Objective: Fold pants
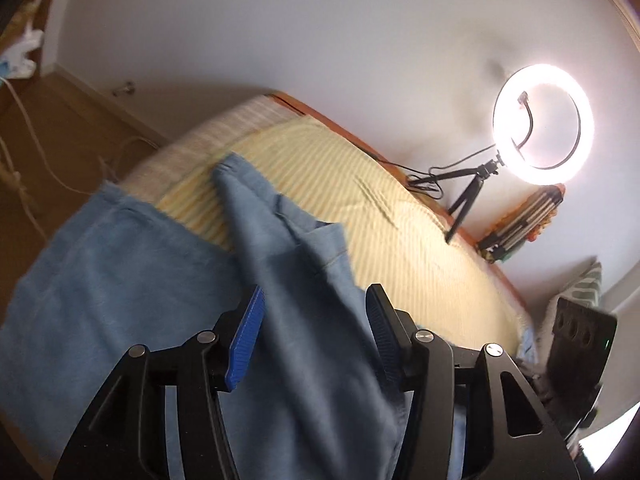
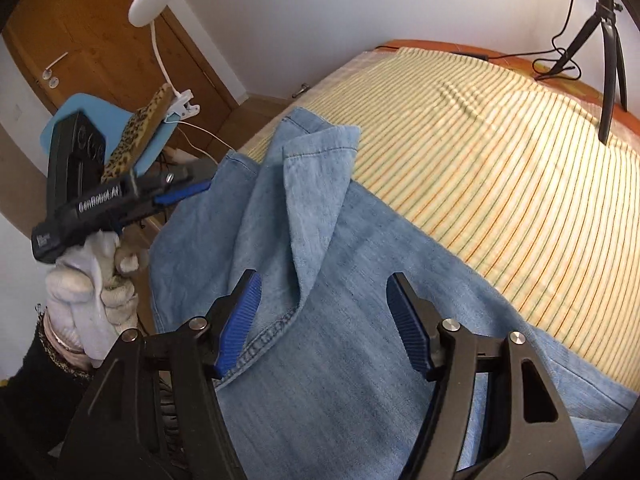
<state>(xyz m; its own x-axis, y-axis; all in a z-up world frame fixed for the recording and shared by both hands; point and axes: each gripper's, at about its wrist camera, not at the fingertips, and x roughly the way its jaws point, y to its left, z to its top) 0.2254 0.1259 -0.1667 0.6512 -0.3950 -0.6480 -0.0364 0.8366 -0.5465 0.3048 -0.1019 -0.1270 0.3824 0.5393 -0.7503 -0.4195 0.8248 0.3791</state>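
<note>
Light blue denim pants (image 1: 120, 280) lie rumpled on the yellow striped bed cover (image 1: 360, 200), one part hanging over the bed's near edge. My left gripper (image 1: 314, 312) is open, its blue pads either side of a raised fold of denim. My right gripper (image 2: 324, 300) is open over the pants (image 2: 360, 320), above a stitched hem and a raised fold. The right wrist view also shows the left gripper (image 2: 188, 192) from the side, held in a white-gloved hand (image 2: 88, 292) at the pants' left edge.
A lit ring light (image 1: 544, 124) on a small black tripod (image 2: 608, 52) stands at the bed's far edge, cable trailing. A blue chair (image 2: 116, 128) with a clip lamp (image 2: 152, 0) and a wooden door (image 2: 80, 40) are left. Striped pillows (image 1: 524, 224) lie at the right.
</note>
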